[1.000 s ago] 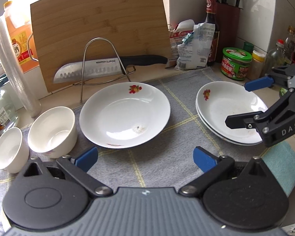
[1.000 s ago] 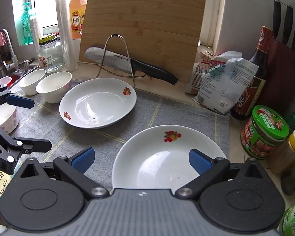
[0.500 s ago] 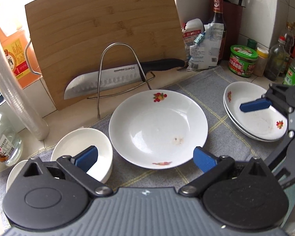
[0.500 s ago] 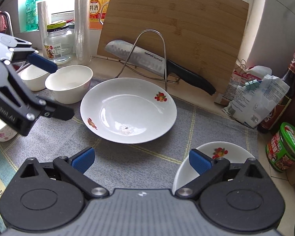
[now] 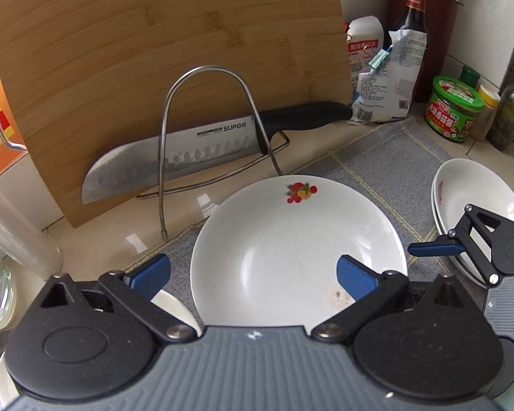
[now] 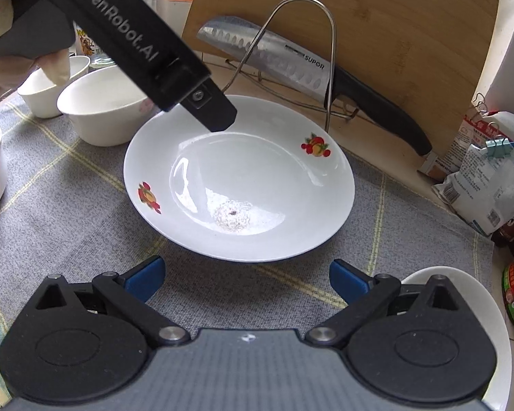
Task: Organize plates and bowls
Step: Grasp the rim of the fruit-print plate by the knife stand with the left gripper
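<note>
Both grippers stand with jaws spread wide and grip nothing; the left gripper (image 5: pixel 253 275) hangs over the near rim of the single white plate (image 5: pixel 298 250), its blue pads either side of the plate's near part, while the right gripper (image 6: pixel 246 279) sits just short of that plate's edge above the grey cloth (image 6: pixel 61 212). That plate lies flat on the cloth in front of the wire rack (image 5: pixel 205 130) holding a knife (image 5: pixel 202 150) against the cutting board (image 5: pixel 161 51); the stacked plates (image 5: pixel 479 191) lie to its right, near but apart; white bowls (image 6: pixel 102 109) stand on the cloth at its left.
</note>
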`<action>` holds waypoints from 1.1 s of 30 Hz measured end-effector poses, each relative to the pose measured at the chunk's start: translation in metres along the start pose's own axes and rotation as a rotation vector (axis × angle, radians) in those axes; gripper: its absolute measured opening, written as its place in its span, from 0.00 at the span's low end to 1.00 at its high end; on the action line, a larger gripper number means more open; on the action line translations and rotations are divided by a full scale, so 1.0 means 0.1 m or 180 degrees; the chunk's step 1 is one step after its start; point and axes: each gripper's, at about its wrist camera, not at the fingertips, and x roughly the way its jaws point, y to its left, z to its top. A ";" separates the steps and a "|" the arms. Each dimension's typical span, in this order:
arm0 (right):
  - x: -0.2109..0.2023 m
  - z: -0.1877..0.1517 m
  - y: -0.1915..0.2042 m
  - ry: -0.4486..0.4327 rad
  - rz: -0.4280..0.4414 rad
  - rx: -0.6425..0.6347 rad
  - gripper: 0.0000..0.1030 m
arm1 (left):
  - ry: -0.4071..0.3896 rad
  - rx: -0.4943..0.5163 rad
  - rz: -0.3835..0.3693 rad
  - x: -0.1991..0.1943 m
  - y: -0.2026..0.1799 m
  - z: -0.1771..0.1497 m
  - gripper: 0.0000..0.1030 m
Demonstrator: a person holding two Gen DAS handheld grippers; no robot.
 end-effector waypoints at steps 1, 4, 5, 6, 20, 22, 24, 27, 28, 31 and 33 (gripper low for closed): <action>0.03 0.00 -0.02 0.0013 0.0027 0.0014 1.00 | 0.0023 0.0007 -0.0017 0.04 0.01 0.01 0.99; 0.08 0.01 -0.07 0.0042 0.0126 0.0064 1.00 | 0.0098 0.0030 -0.0086 0.15 0.04 0.05 0.99; 0.09 0.02 -0.08 0.0045 0.0157 0.0075 1.00 | 0.0116 0.0035 -0.0117 0.18 0.05 0.06 0.99; 0.12 0.03 -0.09 0.0048 0.0189 0.0081 1.00 | 0.0136 0.0040 -0.0155 0.21 0.07 0.07 0.99; 0.21 0.10 -0.13 0.0051 0.0298 0.0191 1.00 | 0.0456 -0.0019 -0.0356 0.49 0.16 0.18 0.98; 0.21 0.10 -0.14 0.0052 0.0307 0.0181 1.00 | 0.0498 0.0011 -0.0341 0.52 0.14 0.20 0.98; 0.24 0.11 -0.17 0.0041 0.0294 0.0196 1.00 | 0.0576 0.0019 -0.0330 0.56 0.13 0.21 0.97; 0.26 0.13 -0.21 0.0038 0.0315 0.0179 1.00 | 0.0679 -0.0004 -0.0360 0.59 0.12 0.22 0.97; 0.26 0.13 -0.22 0.0040 0.0324 0.0160 1.00 | 0.0707 -0.0009 -0.0365 0.60 0.11 0.22 0.97; 0.27 0.13 -0.22 0.0039 0.0350 0.0119 1.00 | 0.0778 0.0015 -0.0325 0.63 0.10 0.23 0.93; 0.27 0.14 -0.23 0.0044 0.0370 0.0095 1.00 | 0.0808 0.0029 -0.0329 0.65 0.09 0.25 0.93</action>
